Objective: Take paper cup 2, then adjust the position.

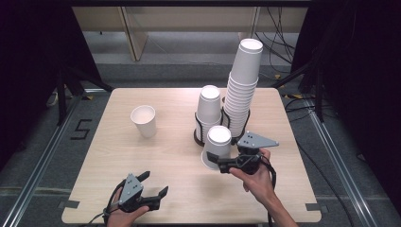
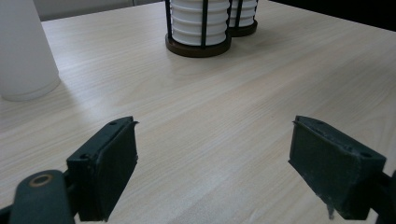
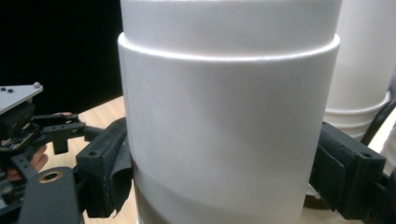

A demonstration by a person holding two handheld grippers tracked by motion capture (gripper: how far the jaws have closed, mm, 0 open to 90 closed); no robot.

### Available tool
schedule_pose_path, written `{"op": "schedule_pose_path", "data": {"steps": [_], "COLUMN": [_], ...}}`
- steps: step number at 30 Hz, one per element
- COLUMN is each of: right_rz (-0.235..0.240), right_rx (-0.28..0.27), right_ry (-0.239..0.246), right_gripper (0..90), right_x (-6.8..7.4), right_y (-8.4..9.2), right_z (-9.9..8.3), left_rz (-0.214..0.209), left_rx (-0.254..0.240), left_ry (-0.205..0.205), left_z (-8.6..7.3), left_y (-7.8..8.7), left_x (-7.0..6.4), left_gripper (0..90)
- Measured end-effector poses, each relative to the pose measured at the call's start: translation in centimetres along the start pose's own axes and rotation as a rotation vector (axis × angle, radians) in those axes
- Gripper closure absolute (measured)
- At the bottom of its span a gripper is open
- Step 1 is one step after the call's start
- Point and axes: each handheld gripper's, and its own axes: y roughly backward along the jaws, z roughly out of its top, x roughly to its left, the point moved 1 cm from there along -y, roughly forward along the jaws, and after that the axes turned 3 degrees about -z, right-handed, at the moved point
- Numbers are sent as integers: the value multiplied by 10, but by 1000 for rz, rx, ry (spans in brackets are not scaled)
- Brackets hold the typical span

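My right gripper (image 1: 215, 158) is shut on a white paper cup (image 1: 218, 142), held just above the table in front of the cup holders. In the right gripper view the cup (image 3: 224, 130) sits squeezed between both pads, and a ridge runs round it near the top. My left gripper (image 1: 156, 182) rests near the table's front left edge. Its jaws stand wide apart over bare wood (image 2: 212, 154) with nothing between them. A single upright white cup (image 1: 143, 120) stands left of centre and shows at the far left (image 2: 23, 51) in the left gripper view.
Two black wire holders stand at the back right of the wooden table (image 1: 118, 156). One carries a short stack of upturned cups (image 1: 208, 109), the other a tall leaning stack (image 1: 243, 90). The short stack's holder (image 2: 198, 28) is ahead of the left gripper.
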Motion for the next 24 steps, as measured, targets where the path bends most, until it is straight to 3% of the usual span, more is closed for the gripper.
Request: {"op": "schedule_pose_path", "data": {"steps": [2, 5, 6, 9, 10, 15, 19, 24], "right_rz": [2, 6, 14, 16, 41, 54, 40, 68], "right_rx": [2, 2, -15, 12, 25, 43, 43, 48], "right_ry": [-19, -6, 19, 0, -11, -9, -3, -4], "right_gripper": [177, 178, 177, 178, 178, 177, 177, 177], "right_x": [3, 4, 4, 9, 10, 15, 16, 19], "right_y": [0, -1, -3, -4, -5, -9, -9, -13], "right_z": [-2, -6, -7, -14, -16, -25, -26, -28], "left_rz": [-1, 0, 1, -2, 5, 10, 4, -24], "left_rx": [-1, 1, -2, -13, -11, 2, -11, -44], "left_ry": [1, 1, 1, 3, 6, -2, -2, 15], "left_z": [0, 0, 0, 0, 0, 0, 0, 2], "left_y": [0, 0, 0, 0, 1, 3, 3, 2], "left_x": [0, 0, 0, 1, 1, 1, 0, 0], "left_gripper": [146, 146, 147, 147, 146, 146, 146, 146]}}
